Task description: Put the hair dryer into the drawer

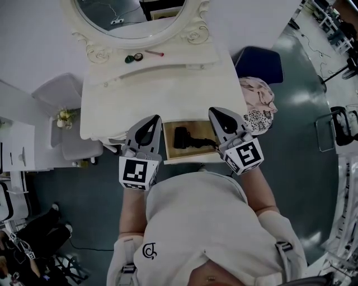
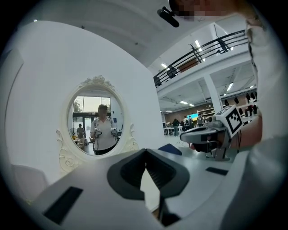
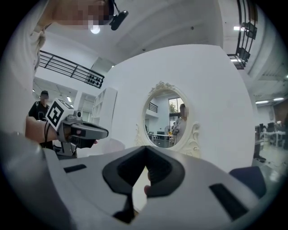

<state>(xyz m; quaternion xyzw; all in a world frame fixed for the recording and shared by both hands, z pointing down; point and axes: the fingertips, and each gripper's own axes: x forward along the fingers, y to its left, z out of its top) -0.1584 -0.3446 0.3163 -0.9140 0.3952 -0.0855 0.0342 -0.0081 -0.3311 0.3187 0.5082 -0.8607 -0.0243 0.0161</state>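
In the head view the black hair dryer [image 1: 186, 138] lies inside the open wooden drawer [image 1: 168, 149] at the front of the white dressing table [image 1: 156, 95]. Its cord trails to the right. My left gripper [image 1: 154, 119] hovers at the drawer's left edge and my right gripper [image 1: 216, 112] at its right edge. Both are above the drawer and apart from the dryer. In the left gripper view the left gripper [image 2: 145, 153] has its jaws together with nothing between them. The right gripper [image 3: 146, 151] looks the same in its own view, pointing level at the oval mirror [image 3: 168, 118].
A small green object [image 1: 133, 57] and a red stick [image 1: 154, 53] lie on the tabletop below the mirror [image 1: 131, 17]. A blue chair [image 1: 258, 62] with patterned cloth [image 1: 257, 103] stands at the right. A grey chair [image 1: 61, 92] stands at the left.
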